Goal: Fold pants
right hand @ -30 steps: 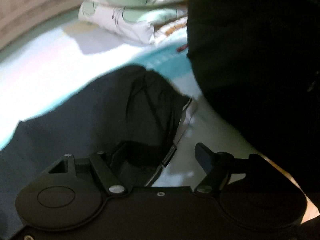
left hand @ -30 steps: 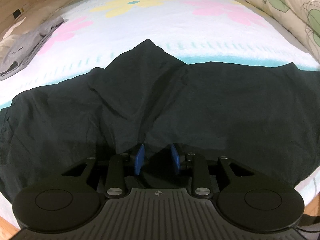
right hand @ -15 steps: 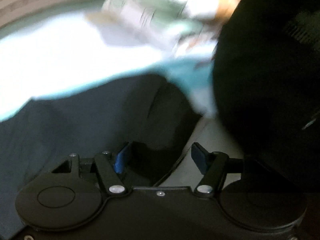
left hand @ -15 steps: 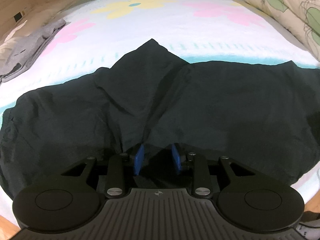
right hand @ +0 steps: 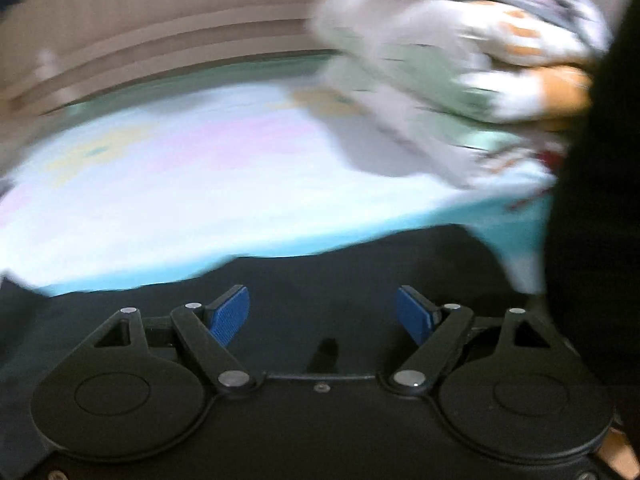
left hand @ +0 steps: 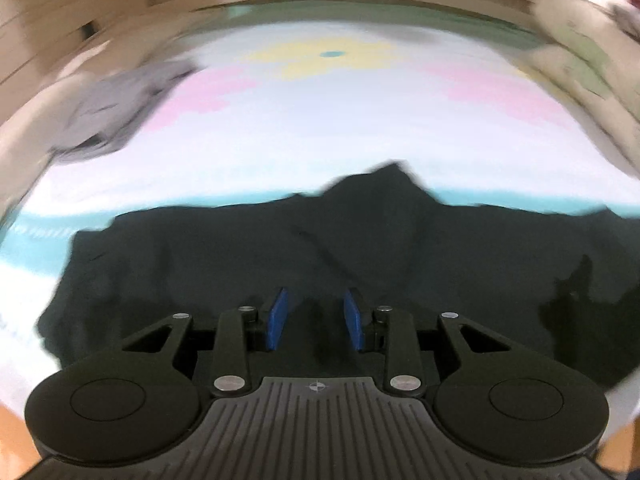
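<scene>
A bed (left hand: 320,128) with a pale flowered sheet fills both views, and the dark pants (left hand: 304,248) are spread across its near edge, in the lower half of each frame, with one fold of cloth peaking toward the middle. The step in hand seems to be the taking up of the near edge for a fold. The left hand-held gripper (left hand: 316,318) sits low at centre, its blue pads partly apart over dark cloth; whether cloth is pinched between them cannot be told. The jaws of the right hand-held gripper (right hand: 323,312) are opening, wide apart above the pants (right hand: 320,276), with nothing seen pressed between the pads. For the next move, a firm hold at two points on the edge would likely be needed before the cloth is carried over. At upper left of the left view a grey garment (left hand: 116,116) lies well apart. Pillows (right hand: 440,92) are stacked at upper right of the right view, clear of the fold. A dark sleeve (right hand: 596,200) blocks that view's right edge.
</scene>
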Motion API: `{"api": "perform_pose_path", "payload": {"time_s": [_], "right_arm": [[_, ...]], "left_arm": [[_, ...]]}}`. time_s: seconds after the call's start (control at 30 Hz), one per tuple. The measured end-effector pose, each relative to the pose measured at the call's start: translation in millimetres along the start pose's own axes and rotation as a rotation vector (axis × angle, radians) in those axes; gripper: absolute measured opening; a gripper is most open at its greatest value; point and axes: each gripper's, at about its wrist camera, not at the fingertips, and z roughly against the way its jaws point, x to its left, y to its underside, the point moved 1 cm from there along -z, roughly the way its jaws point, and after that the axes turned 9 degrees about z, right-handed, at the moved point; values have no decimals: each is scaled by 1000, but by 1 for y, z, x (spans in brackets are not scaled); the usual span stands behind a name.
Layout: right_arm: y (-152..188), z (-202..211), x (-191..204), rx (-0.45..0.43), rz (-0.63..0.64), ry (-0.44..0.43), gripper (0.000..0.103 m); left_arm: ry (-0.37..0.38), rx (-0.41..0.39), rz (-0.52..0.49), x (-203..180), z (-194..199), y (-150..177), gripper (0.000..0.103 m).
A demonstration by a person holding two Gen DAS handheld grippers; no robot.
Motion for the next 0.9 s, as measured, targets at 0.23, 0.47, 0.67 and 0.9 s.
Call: {"api": "perform_pose_path", "payload": {"time_s": [0.23,0.47,0.67,0.9], "right_arm": [[-14,6,96,-39,194,-283,82],[-19,15,187,-56,367,-471,82],[-43,13,244,-54,423,-574,82],[-71,-43,273,78,407,-613,82]], "left_arm": [[-159,68,131,69,-43,-2,31],[-133,90,96,90,-42,-3,30],[-145,31,132,123,-28,-36,31],[-177,70,139,165,-64,-55,41]]}}
